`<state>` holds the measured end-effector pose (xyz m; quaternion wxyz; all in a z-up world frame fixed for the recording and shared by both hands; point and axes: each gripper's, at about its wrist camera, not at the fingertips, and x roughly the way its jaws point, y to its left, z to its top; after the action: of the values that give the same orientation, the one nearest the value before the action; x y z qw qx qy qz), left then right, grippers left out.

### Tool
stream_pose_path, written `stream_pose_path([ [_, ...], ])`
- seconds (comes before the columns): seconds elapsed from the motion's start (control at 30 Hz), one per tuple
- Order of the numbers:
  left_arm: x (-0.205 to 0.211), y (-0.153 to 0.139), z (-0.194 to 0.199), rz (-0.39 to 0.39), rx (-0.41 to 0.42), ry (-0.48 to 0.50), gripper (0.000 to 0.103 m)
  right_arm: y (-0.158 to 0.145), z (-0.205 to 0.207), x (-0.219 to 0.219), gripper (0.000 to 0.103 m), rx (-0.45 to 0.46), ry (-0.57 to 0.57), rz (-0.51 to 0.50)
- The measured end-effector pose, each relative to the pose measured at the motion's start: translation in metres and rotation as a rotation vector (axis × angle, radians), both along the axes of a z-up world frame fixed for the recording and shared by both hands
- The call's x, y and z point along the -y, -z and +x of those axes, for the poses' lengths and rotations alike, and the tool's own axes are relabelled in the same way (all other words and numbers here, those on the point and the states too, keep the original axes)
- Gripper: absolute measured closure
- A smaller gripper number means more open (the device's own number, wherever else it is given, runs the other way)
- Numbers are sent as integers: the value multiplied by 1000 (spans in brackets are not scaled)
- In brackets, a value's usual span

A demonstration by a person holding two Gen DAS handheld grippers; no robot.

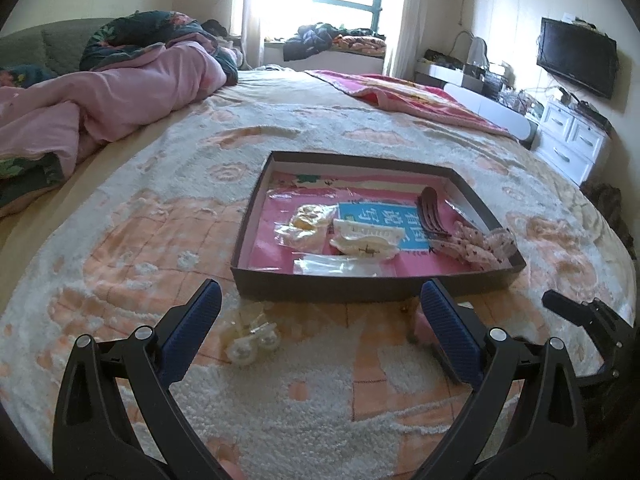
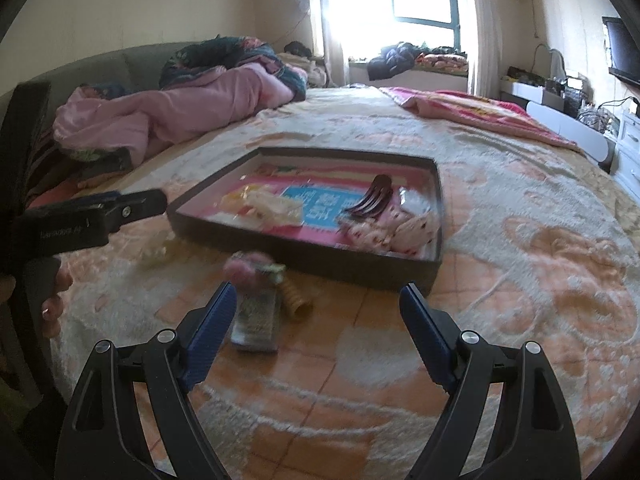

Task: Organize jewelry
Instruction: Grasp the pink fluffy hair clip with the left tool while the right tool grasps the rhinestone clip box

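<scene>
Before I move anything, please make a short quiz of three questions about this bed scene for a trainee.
1. True or false: the dark hair comb lies inside the tray.
2. Which tool is nearer the pink ice-cream clip: A left, B right?
3. Fill in: the pearl clip lies on the ____ in front of the left tool.

Key: 1 true. 2 B, the right tool. 3 bedspread.

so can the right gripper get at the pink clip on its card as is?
Probably yes. The right gripper is open, and the pink clip lies on the bedspread just ahead of its left finger, outside the box, with nothing over it.
</scene>
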<state>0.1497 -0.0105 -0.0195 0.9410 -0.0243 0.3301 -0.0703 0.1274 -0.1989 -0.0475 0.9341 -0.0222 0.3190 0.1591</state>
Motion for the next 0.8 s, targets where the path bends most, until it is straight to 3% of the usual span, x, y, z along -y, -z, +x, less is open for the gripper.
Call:
stream_pose_path([
  [0.27, 12, 9, 3, 8, -43, 49, 12, 15, -6, -17, 24, -27, -63, -28],
  [0.63, 32, 20, 15, -4, -115, 125, 27, 32, 5, -27, 51, -88, -98, -24],
  [0.77, 35, 22, 19, -19, -133, 141, 29, 36, 7, -28, 72, -106, -117, -10],
  [0.8, 37, 22, 20, -24, -136, 149, 29, 36, 6, -29, 72, -107, -121, -10],
])
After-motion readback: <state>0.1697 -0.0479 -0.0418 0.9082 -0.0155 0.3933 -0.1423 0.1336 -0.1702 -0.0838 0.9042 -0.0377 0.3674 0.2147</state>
